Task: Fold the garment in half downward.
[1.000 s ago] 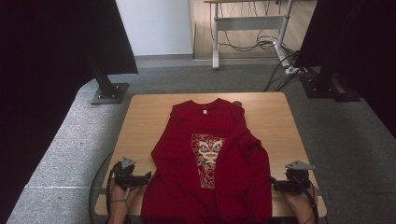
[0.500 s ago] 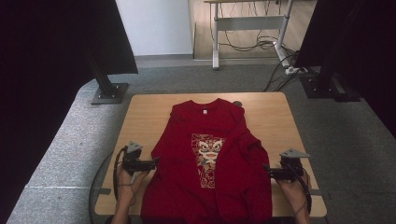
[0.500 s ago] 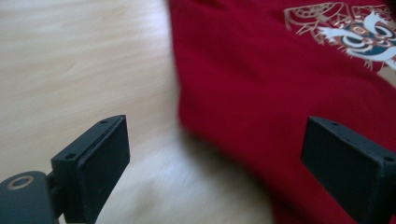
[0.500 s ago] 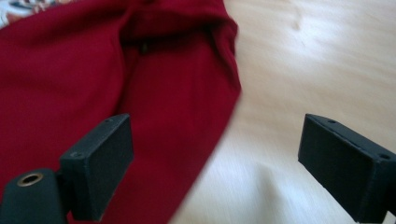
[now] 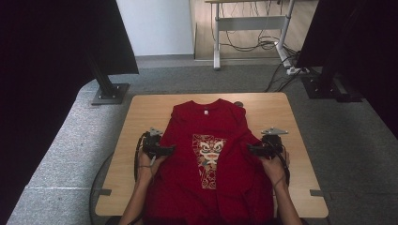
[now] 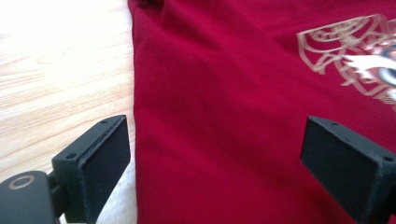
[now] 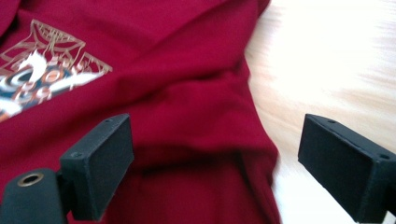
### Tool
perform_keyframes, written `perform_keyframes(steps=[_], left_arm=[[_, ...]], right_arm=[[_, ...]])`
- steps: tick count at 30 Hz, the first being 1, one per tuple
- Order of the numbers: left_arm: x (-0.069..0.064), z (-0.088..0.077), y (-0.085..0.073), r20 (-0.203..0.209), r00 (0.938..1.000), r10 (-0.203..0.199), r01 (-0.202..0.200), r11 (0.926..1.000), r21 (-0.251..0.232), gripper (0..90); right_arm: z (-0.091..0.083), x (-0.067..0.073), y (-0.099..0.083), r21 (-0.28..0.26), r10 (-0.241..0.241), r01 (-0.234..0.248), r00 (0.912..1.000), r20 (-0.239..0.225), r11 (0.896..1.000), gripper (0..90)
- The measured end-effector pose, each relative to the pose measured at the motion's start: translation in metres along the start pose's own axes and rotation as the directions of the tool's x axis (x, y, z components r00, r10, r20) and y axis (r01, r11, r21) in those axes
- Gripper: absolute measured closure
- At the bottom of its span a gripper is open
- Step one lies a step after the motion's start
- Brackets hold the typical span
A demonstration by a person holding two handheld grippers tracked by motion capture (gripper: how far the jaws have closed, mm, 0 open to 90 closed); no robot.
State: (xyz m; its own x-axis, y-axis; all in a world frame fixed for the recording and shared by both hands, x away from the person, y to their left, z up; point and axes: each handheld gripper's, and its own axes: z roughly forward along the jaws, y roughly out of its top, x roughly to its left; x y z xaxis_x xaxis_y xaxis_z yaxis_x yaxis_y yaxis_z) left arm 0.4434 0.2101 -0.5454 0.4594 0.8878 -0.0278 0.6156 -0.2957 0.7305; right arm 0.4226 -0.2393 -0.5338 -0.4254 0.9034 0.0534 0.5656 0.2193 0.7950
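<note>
A red T-shirt with a mask print lies flat, front up, on the wooden table, collar at the far end. My left gripper hovers at the shirt's left side edge, pointing inward. In the left gripper view the gripper stands open over the red cloth and the wood beside it. My right gripper is at the shirt's right edge, also pointing inward. Its jaws have just been closing slightly but stand wide apart over a rumpled fold, pressing on nothing.
A small dark round object lies on the table by the shirt's far right shoulder. Bare wood borders the shirt on both sides. Black stands and a desk with cables stand beyond the table on grey carpet.
Both hands have moved away from the person along the shirt's side edges, from near the hem to about mid-shirt. The shirt has kept its place.
</note>
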Motion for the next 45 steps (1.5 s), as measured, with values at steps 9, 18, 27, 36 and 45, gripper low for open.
perform_keyframes(steps=[9,18,27,36,45], left_arm=[[0.000,0.008,-0.012,-0.042,0.9991,-0.009,0.010,0.9998,0.019,9.1],[-0.004,-0.006,-0.027,-0.038,0.9993,-0.005,0.005,0.9999,0.014,9.2],[-0.013,-0.030,-0.052,-0.030,0.9995,0.002,-0.002,1.0000,-0.001,9.4],[-0.024,-0.051,-0.073,-0.017,0.9998,0.013,-0.013,0.9999,-0.001,9.3],[-0.019,-0.060,-0.064,0.004,0.9999,0.013,-0.013,0.9999,-0.004,8.0]], right_arm=[[0.021,-0.002,-0.014,0.116,-0.062,0.053,0.9953,0.075,0.992,13.6],[-0.008,-0.018,-0.041,0.079,0.008,-0.011,0.9988,0.048,0.997,14.3],[-0.028,0.002,-0.058,0.082,-0.014,0.012,0.9997,0.019,0.997,15.0],[-0.047,0.015,-0.074,0.090,-0.030,0.031,0.9995,-0.005,0.995,14.9],[-0.061,0.020,-0.065,0.060,-0.031,0.034,0.9986,-0.042,0.998,15.6]])
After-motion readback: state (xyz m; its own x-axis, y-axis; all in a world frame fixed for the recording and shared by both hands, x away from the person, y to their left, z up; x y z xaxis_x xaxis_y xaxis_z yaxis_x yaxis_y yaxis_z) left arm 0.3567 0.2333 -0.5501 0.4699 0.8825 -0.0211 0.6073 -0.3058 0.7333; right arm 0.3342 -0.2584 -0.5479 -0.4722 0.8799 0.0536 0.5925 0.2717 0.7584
